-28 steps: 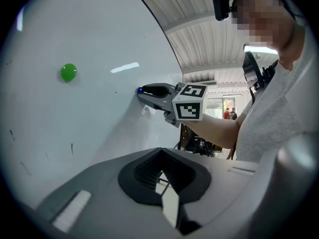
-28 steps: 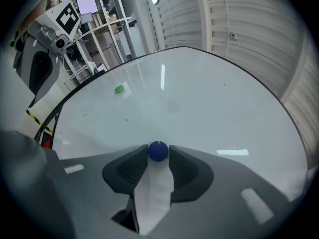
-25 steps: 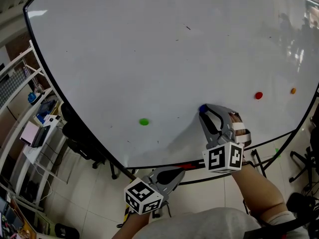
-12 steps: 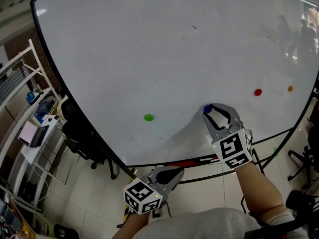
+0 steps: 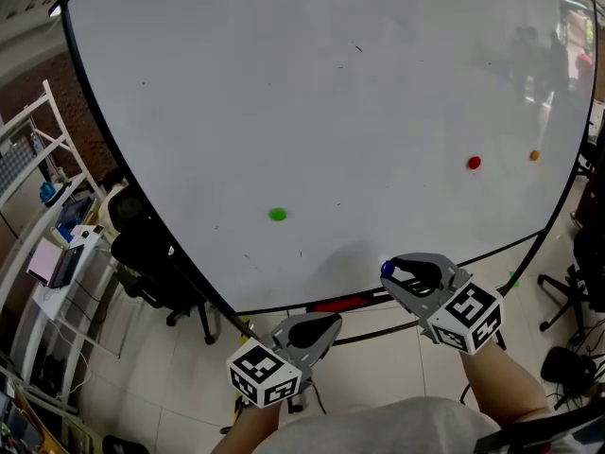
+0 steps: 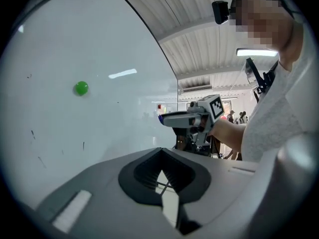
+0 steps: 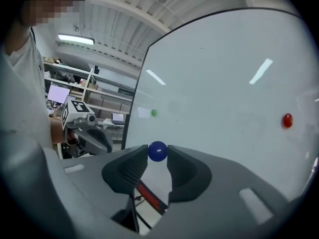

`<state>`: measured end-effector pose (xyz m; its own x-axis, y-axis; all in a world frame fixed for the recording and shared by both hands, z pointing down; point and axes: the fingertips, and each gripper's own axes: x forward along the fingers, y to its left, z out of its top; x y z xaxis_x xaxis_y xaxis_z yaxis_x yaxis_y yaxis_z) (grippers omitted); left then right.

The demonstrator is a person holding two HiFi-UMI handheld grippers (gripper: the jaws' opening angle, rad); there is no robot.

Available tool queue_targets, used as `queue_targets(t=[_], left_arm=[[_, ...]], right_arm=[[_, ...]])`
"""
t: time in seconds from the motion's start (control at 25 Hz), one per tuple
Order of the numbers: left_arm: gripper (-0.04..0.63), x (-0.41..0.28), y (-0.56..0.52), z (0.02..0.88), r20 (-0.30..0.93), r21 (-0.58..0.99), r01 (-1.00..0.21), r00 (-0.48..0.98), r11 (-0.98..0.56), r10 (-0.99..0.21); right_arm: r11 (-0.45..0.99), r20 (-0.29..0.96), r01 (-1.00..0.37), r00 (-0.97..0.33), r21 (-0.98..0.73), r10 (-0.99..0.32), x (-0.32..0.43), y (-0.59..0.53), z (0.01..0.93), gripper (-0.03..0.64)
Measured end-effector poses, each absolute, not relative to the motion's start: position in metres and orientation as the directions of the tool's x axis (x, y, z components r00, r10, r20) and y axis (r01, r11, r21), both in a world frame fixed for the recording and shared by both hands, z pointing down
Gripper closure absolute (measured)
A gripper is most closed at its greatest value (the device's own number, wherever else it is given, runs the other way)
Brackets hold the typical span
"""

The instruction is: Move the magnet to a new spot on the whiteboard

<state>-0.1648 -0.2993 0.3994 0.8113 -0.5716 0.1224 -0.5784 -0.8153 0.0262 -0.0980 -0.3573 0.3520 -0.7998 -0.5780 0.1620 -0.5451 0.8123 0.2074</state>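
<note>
The large whiteboard (image 5: 284, 112) fills the head view. My right gripper (image 5: 388, 272) is shut on the small blue magnet (image 5: 387, 269), which it holds in front of the board's lower edge. In the right gripper view the blue magnet (image 7: 157, 151) is pinched between the two fingertips. My left gripper (image 5: 317, 327) hangs below the board's bottom rail, shut and empty; its tips meet in the left gripper view (image 6: 160, 149). That view also shows the right gripper (image 6: 164, 118) with the blue magnet (image 6: 160, 118) at its tip.
A green magnet (image 5: 277, 215) sticks to the board left of centre. A red magnet (image 5: 474, 163) and an orange magnet (image 5: 535, 155) sit at the right. A white shelf rack (image 5: 57, 244) and a black chair (image 5: 142, 253) stand at the left.
My right gripper has rolled over and come down toward the board's lower edge, taking the blue magnet with it. The left gripper has hardly shifted.
</note>
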Motion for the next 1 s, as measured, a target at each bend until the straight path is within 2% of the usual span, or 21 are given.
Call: queue_targets(t=[0.32,1.0], left_arm=[[0.615,-0.163,-0.290,0.397,0.111,0.026,-0.574,0.816,-0.819,-0.568],[0.615,-0.149,-0.289,0.396,0.146,-0.025,-0.591,0.796,-0.807,-0.587]], right_arm=[[0.833,0.185,-0.546,-0.812,0.091,-0.553,-0.097,-0.326,0.388,0.491],[0.865,0.201,-0.498,-0.843,0.054,-0.498,-0.098,-0.308,0.403,0.491]])
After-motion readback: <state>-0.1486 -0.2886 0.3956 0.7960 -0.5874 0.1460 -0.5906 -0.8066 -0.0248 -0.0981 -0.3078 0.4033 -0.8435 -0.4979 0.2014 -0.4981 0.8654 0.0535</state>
